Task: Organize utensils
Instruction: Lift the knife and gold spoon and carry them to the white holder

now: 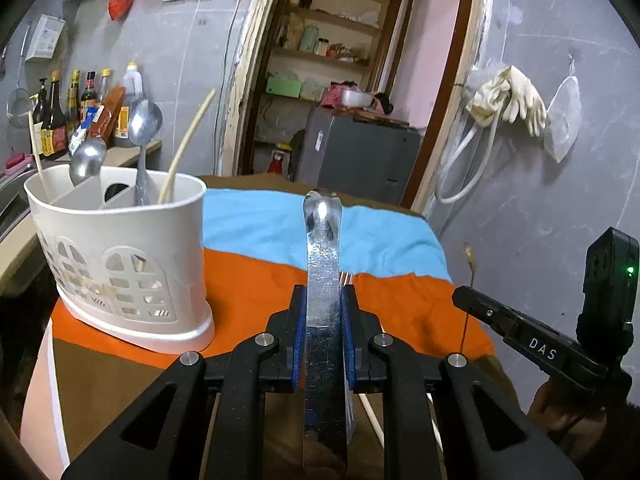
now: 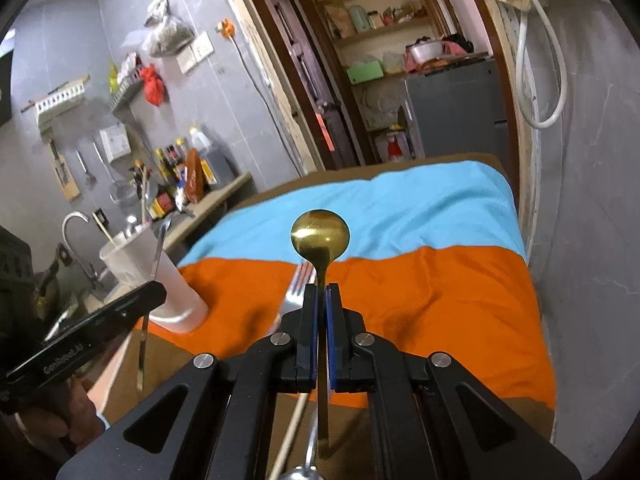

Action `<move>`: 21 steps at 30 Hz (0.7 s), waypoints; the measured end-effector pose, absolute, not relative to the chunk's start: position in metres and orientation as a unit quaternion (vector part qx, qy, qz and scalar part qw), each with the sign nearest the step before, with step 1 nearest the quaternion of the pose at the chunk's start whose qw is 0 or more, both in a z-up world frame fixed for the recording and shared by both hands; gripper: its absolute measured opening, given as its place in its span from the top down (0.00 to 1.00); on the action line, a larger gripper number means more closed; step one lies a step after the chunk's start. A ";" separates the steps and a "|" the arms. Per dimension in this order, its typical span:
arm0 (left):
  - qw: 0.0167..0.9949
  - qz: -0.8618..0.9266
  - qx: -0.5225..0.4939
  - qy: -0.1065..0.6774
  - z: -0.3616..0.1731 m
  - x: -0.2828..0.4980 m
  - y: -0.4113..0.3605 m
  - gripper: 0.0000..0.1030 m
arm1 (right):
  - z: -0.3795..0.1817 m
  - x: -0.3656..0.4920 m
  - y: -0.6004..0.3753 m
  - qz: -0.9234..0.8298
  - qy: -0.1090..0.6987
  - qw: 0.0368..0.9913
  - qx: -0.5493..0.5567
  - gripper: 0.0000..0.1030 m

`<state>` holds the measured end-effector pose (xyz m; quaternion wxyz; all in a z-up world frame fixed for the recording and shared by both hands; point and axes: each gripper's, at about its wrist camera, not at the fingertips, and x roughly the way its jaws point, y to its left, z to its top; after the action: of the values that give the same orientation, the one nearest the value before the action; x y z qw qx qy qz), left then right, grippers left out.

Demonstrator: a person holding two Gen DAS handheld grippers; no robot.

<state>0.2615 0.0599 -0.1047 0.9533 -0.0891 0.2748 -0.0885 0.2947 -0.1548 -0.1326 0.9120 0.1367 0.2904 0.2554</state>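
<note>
Progress: partway | left gripper (image 1: pixel 324 300) clamps silver spoon (image 1: pixel 323 248); right gripper (image 2: pixel 322 300) pinches gold spoon (image 2: pixel 320 236) | caddy (image 1: pixel 120 256) far left (some utensils inside) | fork (image 2: pixel 294 292), chopstick (image 2: pixel 290 432) remain on cloth (image 2: pixel 420 292)

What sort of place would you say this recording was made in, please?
Most likely a small home kitchen. Sauce and oil bottles line a counter, a faucet curves over a sink, and pantry shelves with jars show through the doorway. A white utensil caddy stands on the cloth-covered table.
</note>
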 end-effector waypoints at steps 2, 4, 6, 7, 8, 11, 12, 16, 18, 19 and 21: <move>0.955 -0.089 -0.095 0.265 -0.100 0.257 0.065 0.88 | -0.126 0.291 -0.155 0.255 0.278 0.915 0.141 0.98; 0.958 -0.090 -0.103 0.254 -0.092 0.253 0.070 0.88 | -0.116 0.288 -0.154 0.256 0.264 0.918 0.146 0.98; 0.960 -0.089 -0.108 0.241 -0.082 0.248 0.077 0.88 | -0.108 0.285 -0.151 0.259 0.253 0.920 0.149 0.98; 0.962 -0.090 -0.112 0.234 -0.077 0.247 0.080 0.88 | -0.102 0.285 -0.149 0.262 0.245 0.921 0.150 0.98; 0.963 -0.089 -0.114 0.226 -0.072 0.246 0.083 0.88 | -0.097 0.284 -0.148 0.264 0.239 0.922 0.151 0.98; 0.968 -0.083 -0.116 0.206 -0.058 0.242 0.093 0.88 | -0.081 0.281 -0.141 0.274 0.221 0.924 0.152 0.98; 0.970 -0.081 -0.119 0.197 -0.053 0.241 0.098 0.88 | -0.074 0.281 -0.137 0.278 0.214 0.924 0.151 0.98; 0.974 -0.072 -0.132 0.167 -0.031 0.239 0.122 0.88 | -0.053 0.278 -0.119 0.295 0.194 0.924 0.147 0.98; 0.977 -0.063 -0.139 0.151 -0.019 0.240 0.140 0.88 | -0.043 0.277 -0.107 0.304 0.186 0.923 0.147 0.98; 0.978 -0.058 -0.143 0.142 -0.013 0.240 0.150 0.88 | -0.036 0.277 -0.100 0.311 0.179 0.922 0.148 0.98; 0.980 -0.046 -0.150 0.124 -0.003 0.241 0.171 0.88 | -0.024 0.277 -0.088 0.320 0.167 0.921 0.149 0.98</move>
<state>0.2409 0.1709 -0.0029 0.9797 -0.1504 0.1242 -0.0463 0.2771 -0.0878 -0.0243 0.9206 0.1486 0.1673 0.3200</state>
